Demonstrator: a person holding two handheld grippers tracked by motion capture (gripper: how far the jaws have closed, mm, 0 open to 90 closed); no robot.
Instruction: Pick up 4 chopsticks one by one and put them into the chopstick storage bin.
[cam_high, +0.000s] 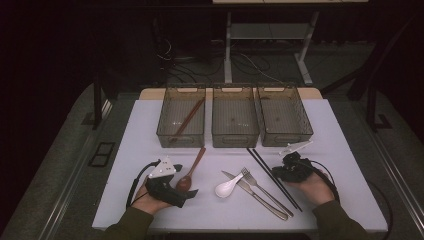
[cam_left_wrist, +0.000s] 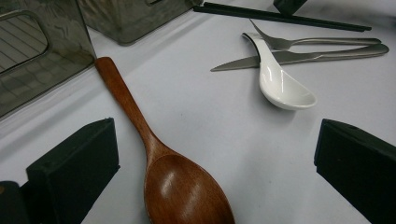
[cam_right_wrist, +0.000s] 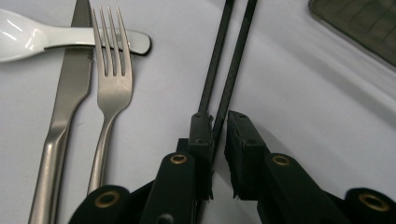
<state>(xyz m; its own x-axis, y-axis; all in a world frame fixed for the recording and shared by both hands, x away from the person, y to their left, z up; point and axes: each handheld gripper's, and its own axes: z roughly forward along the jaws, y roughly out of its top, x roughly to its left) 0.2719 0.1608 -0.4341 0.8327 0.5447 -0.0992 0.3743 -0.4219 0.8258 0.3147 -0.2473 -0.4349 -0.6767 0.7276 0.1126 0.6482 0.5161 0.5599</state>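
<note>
Two black chopsticks (cam_high: 260, 162) lie side by side on the white table (cam_high: 150, 130), right of centre. My right gripper (cam_high: 282, 172) is shut on the chopsticks (cam_right_wrist: 233, 60) near their middle, with both sticks running between its pads; the right gripper (cam_right_wrist: 219, 126) stays low at the table. My left gripper (cam_high: 186, 192) rests at the front left, open. A brown wooden spoon (cam_left_wrist: 177, 186) lies between its wide jaws, bowl nearest me, untouched. The wooden spoon (cam_high: 192, 170) points its handle toward the bins.
A white ceramic spoon (cam_high: 227, 187), a steel knife (cam_high: 255, 195) and a fork (cam_high: 265, 190) lie between the two grippers. Three smoky plastic bins (cam_high: 234, 117) stand in a row at the back; the left bin (cam_high: 170, 137) holds a long wooden utensil (cam_high: 187, 120).
</note>
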